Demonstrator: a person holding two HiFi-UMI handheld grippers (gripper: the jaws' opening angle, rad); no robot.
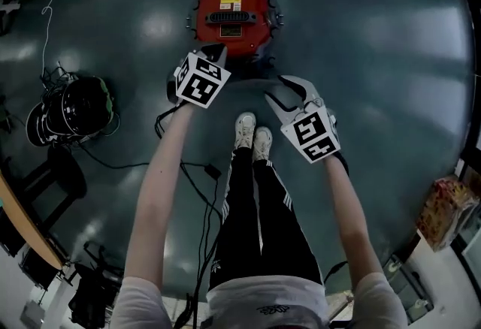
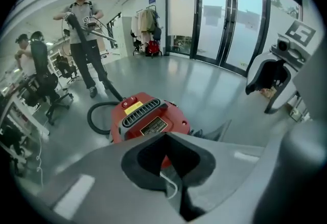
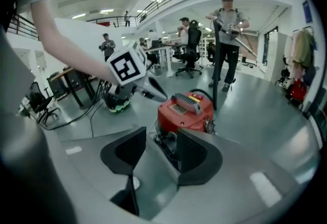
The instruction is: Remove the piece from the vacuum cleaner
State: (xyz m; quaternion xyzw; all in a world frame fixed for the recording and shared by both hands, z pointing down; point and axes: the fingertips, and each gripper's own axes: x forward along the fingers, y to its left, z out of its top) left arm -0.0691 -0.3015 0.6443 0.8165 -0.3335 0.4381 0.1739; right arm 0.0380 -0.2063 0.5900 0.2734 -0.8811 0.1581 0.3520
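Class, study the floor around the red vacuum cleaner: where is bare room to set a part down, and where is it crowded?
Bare floor lies right of the vacuum cleaner, and between it and the coiled gear at left. Crowded: cables by the person's legs.

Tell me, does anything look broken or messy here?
Nothing looks broken or spilled. The red vacuum cleaner sits upright on the floor. Only loose black cables trail untidily beside the person's legs.
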